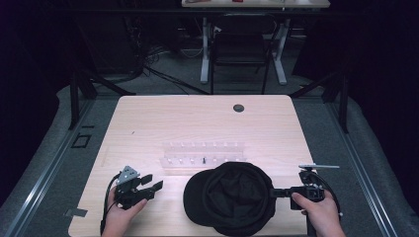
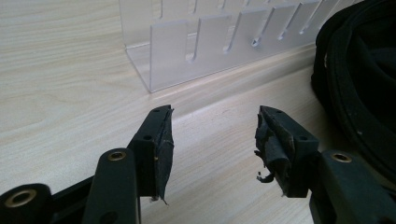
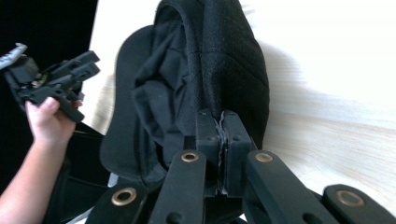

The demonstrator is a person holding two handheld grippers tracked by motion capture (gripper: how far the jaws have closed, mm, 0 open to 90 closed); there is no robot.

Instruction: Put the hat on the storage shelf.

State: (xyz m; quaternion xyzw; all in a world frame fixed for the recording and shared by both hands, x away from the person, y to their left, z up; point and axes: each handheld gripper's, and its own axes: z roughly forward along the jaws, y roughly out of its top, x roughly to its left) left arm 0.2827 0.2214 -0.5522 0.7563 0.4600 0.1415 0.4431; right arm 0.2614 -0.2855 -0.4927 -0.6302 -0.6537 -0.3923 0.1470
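At the left of the high view, the left gripper rests low over the wooden table, held in the person's left hand. Its jaws stand wide apart with nothing between them; the left gripper view confirms bare tabletop in the gap. Just beyond it, toward the table's far side, lies a clear acrylic rack with slotted dividers, its long axis running left to right. To the right of the left gripper, near the front edge at table centre, sits a black cap, opening upward, with its brim pointing left toward the open jaws. The brim edge lies near the left gripper but apart from it. At the right, the right gripper, held in the right hand, is closed on the cap's right rim; the right gripper view shows the jaws pressed together with black fabric pinched between them. The governing relation, as a judgement: the cap lies directly right of the open left gripper, brim nearest, so a short rightward reach would meet the brim.
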